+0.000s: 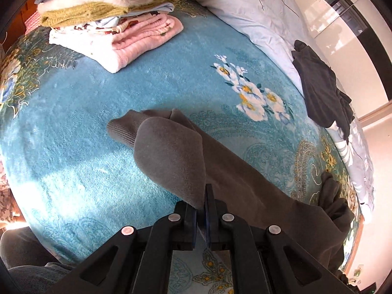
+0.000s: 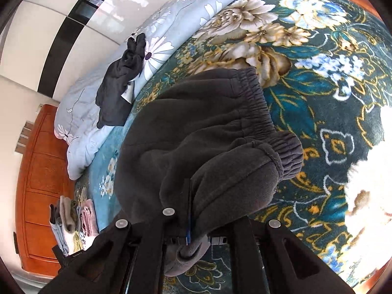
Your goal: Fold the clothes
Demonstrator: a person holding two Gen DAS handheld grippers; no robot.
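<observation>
Grey fleece sweatpants [image 1: 232, 171] lie stretched across a teal floral blanket [image 1: 98, 127] on the bed. My left gripper [image 1: 202, 203] is shut on a leg end, whose ribbed cuff [image 1: 122, 129] folds over just ahead of the fingers. My right gripper [image 2: 189, 210] is shut on the bunched waist end of the sweatpants [image 2: 196, 127], with the elastic waistband [image 2: 259, 107] lifted above the blanket [image 2: 330, 93]. The right fingertips are mostly buried in fabric.
A stack of folded clothes [image 1: 110, 19] sits at the blanket's far left; it also shows in the right wrist view [image 2: 73, 220]. A dark garment [image 1: 323, 88] lies on the pale floral duvet [image 1: 257, 12], also visible in the right wrist view [image 2: 117, 83]. A wooden headboard [image 2: 36, 183] stands behind.
</observation>
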